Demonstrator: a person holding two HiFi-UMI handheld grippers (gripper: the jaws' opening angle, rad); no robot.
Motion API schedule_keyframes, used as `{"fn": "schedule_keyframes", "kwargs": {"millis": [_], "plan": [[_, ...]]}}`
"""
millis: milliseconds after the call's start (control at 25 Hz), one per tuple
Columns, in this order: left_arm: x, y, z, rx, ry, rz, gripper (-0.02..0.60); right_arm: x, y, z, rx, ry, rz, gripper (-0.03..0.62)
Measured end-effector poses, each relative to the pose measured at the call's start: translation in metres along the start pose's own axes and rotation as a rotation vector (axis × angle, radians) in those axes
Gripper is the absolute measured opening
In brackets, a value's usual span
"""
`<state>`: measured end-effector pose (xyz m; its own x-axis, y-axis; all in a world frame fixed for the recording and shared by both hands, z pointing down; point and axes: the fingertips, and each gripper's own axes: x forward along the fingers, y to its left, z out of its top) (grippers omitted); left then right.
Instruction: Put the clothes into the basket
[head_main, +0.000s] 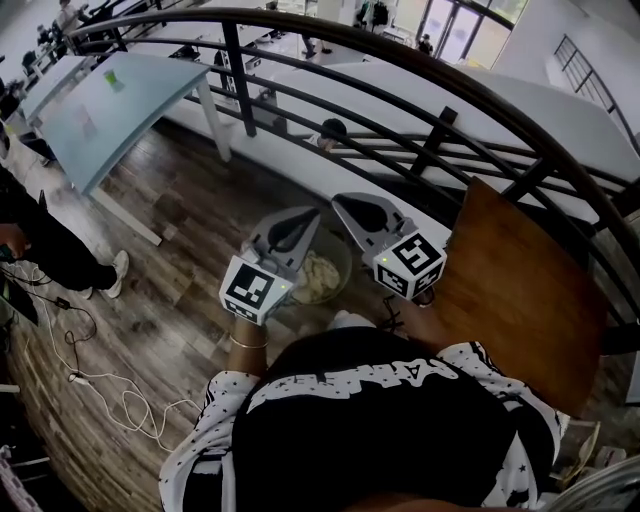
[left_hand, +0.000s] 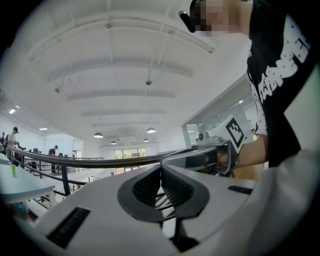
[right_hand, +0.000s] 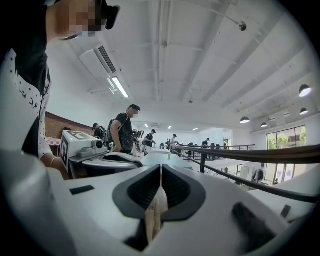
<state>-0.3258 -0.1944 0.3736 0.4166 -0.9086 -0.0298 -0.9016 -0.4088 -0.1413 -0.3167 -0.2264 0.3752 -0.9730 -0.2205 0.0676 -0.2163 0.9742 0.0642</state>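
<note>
Left gripper (head_main: 311, 213) and right gripper (head_main: 341, 201), each with jaws closed together, held side by side above the basket (head_main: 345, 258) containing pale clothes (head_main: 318, 280).

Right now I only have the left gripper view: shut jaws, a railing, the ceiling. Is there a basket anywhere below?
Observer: Yes. The head view shows a round basket on the wooden floor, beneath the left gripper and the right gripper.
Operator: Is anything in it?
Observer: Pale clothes lie inside it.
Operator: What about the right gripper's jaws?
Observer: In the right gripper view they stand together, so it is shut.
</note>
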Motion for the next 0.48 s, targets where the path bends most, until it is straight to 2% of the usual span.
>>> {"fn": "schedule_keyframes", "kwargs": {"millis": [480], "plan": [[0.009, -0.008, 0.0, 0.0, -0.001, -0.013, 0.015, -0.011, -0.007, -0.004, 0.006, 0.001, -0.019, 0.032]]}}
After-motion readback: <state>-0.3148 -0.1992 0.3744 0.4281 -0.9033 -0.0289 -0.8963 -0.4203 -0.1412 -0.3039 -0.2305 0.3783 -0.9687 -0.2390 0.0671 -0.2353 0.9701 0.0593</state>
